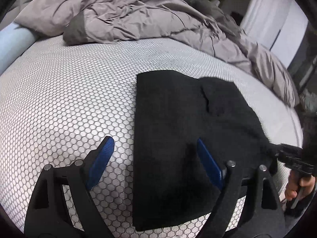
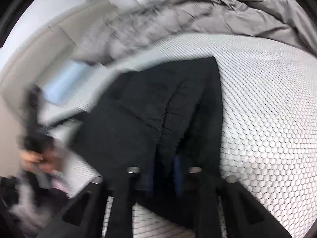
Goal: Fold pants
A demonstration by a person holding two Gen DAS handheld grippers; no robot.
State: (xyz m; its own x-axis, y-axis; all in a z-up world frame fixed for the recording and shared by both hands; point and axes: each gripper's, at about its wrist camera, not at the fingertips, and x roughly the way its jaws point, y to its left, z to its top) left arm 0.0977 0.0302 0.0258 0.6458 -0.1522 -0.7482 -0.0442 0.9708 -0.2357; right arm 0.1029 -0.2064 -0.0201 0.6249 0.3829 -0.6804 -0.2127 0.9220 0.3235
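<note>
Your left gripper (image 1: 154, 158) stands wide open, empty, its fingers straddling the near left edge of the folded black fabric pants (image 1: 178, 129) on the honeycomb-patterned mattress (image 1: 69, 99). Your right gripper (image 2: 164, 175) is nearly closed, pinching the near hem between its fingers. Match that pinch before lifting.

Pants (image 1: 178, 130) on mattress (image 1: 69, 103), before duvet (image 1: 138, 13)

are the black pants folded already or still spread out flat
Partly folded. The black pants lie as a compact, roughly rectangular stack on the mattress, no separate legs showing. How many folds, cannot tell.
</note>
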